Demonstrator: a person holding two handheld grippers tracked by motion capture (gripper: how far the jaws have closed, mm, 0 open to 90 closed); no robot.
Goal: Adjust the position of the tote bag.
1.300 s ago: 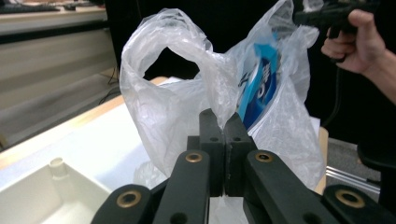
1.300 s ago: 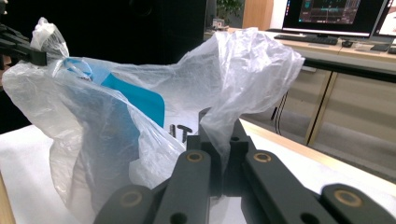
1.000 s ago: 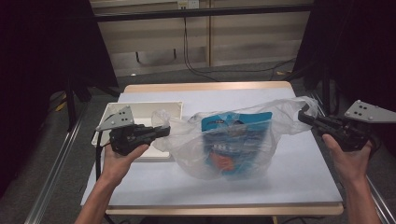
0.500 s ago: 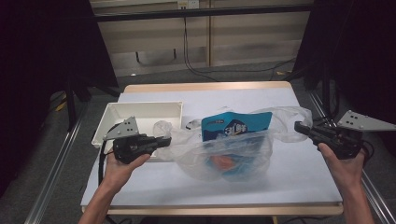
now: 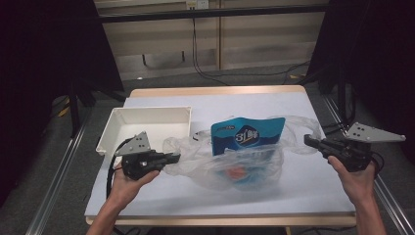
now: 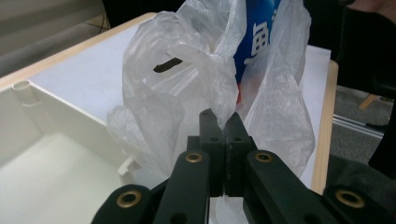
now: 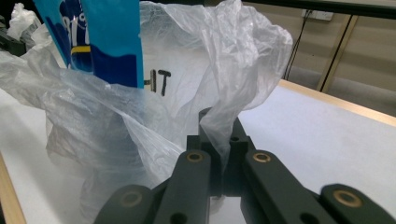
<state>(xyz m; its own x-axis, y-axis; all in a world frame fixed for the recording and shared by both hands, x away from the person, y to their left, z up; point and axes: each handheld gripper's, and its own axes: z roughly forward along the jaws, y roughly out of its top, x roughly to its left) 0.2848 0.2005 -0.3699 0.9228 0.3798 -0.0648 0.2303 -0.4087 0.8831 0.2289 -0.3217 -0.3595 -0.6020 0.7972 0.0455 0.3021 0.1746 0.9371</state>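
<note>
A clear plastic bag (image 5: 244, 156) lies spread across the middle of the table, stretched between both grippers. A blue snack pouch (image 5: 247, 134) stands upright inside it, with something orange low in the bag. My left gripper (image 5: 173, 157) is shut on the bag's left handle (image 6: 196, 93). At the other end my right gripper (image 5: 308, 141) is shut on the right handle (image 7: 243, 70), the film pinched between its jaws. The blue pouch (image 7: 107, 37) fills the upper left of the right gripper view.
A white tray (image 5: 115, 125) sits empty at the table's left, just behind my left gripper, its wall (image 6: 65, 107) close by in the left gripper view. Bare white table surface (image 5: 235, 105) lies behind the bag, and metal rails run along both table sides.
Both grippers have sunk toward the table with the bag's handles. The bag has slackened and settled lower, and the blue pouch stands more exposed above it.
</note>
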